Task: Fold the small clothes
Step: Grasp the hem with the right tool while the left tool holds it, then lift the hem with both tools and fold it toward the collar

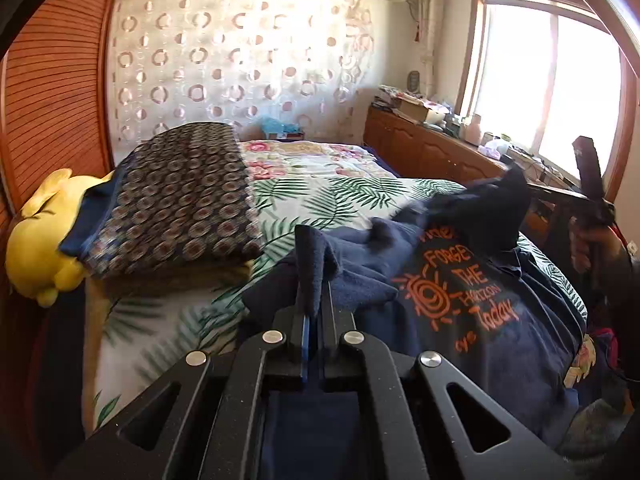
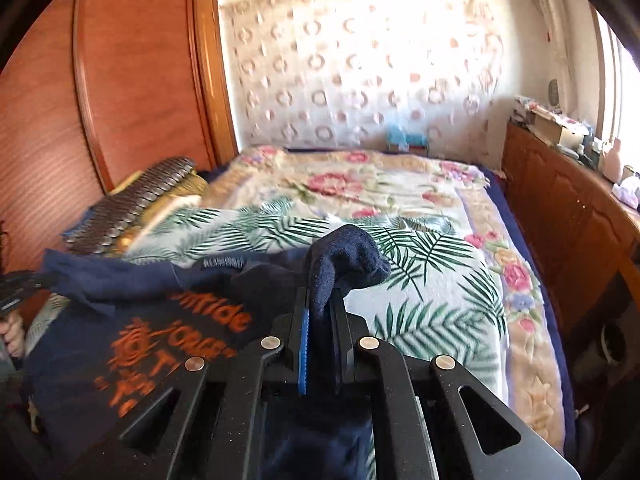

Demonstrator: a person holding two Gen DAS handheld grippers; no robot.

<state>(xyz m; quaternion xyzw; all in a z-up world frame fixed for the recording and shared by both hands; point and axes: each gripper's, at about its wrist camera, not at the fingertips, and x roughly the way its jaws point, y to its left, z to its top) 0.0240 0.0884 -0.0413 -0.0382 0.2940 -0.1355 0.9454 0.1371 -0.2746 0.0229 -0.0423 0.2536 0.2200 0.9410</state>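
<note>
Shirt (image 1: 460,300) on bed (image 1: 320,184)

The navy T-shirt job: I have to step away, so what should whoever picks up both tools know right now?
Left tool: shut on a bunch of the navy T-shirt.
Right tool: shut on another bunch of it, lifted off the bed.
The shirt lies crumpled, orange print up, on the leaf-print cover.
Done: both grips taken. No fold shows yet.
Left: spread it flat, then fold.

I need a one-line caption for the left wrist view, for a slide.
Left gripper shut on navy T-shirt above palm-leaf bedspread.
</note>
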